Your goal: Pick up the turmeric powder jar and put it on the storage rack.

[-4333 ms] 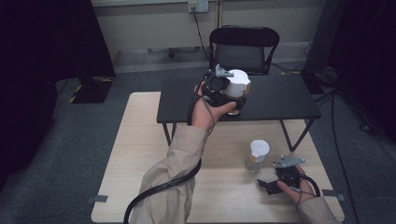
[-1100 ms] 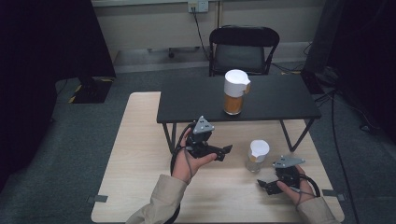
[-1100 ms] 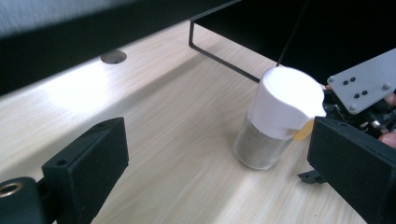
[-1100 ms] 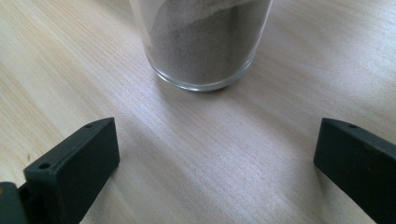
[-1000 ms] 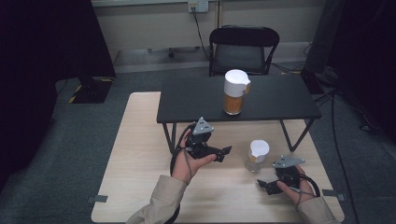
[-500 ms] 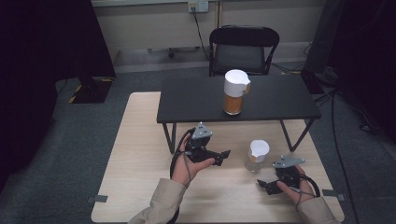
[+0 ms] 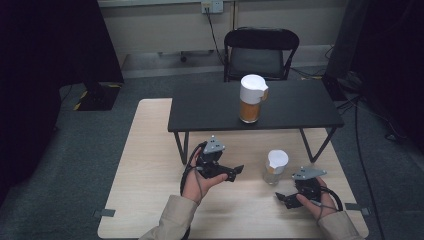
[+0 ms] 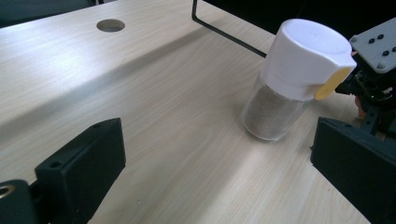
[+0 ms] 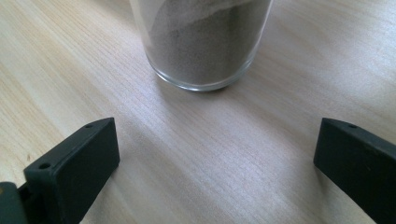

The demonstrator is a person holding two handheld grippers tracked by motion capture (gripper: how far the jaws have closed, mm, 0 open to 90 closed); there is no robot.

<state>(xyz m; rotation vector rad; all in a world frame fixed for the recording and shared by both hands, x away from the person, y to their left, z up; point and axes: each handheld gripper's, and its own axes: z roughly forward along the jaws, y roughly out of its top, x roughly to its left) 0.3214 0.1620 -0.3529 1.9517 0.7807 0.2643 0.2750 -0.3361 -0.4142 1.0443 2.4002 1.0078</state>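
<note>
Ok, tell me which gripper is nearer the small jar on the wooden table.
Right. The right gripper sits just below the small jar, jaws open. The left gripper is farther off to its left.

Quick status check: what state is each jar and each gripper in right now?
Small jar: upright on the wooden table, lid on, holds grey-brown powder, untouched.
Tall jar: upright on the black shelf, lid on, orange contents.
Left gripper: open, nothing between the jaws, which just widened.
Right gripper: open, empty, facing the small jar.
</note>
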